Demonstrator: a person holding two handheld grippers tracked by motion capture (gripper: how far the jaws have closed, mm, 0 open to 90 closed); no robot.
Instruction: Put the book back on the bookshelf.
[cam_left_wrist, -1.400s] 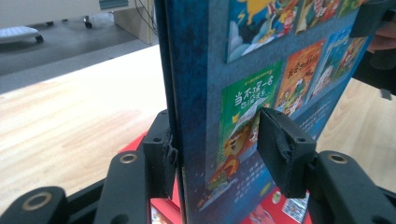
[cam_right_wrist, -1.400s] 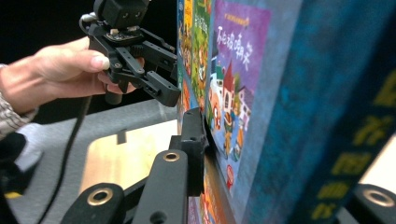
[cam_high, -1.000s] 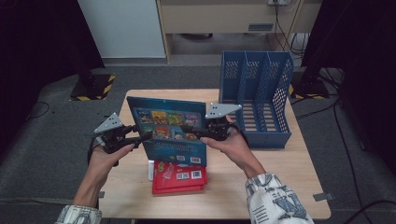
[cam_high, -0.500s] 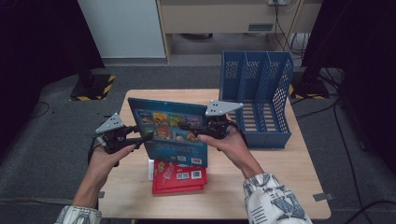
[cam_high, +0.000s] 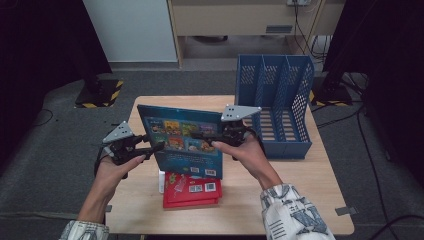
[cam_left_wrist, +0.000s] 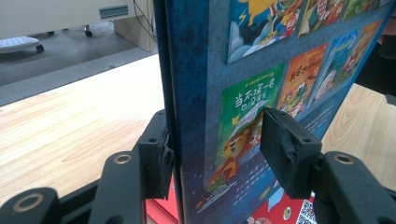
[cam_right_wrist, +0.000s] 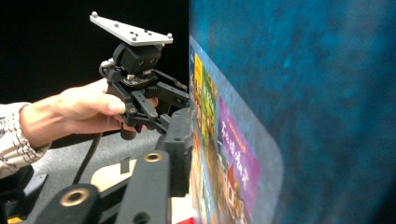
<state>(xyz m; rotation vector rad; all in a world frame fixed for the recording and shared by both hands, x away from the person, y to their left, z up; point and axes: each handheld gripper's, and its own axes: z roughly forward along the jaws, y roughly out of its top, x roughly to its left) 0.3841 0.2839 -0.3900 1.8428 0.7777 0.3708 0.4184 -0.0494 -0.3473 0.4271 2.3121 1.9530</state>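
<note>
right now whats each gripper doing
Left gripper: shut on the blue book, at its left edge.
Right gripper: jaws astride the book's right edge, just been opening; grip cannot be told.

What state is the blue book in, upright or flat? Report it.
Upright. The blue book stands on edge above the table, back cover facing the camera, with the left gripper and right gripper at its sides.

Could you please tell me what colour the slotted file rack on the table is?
The file rack is blue, seen best in the high view.
</note>
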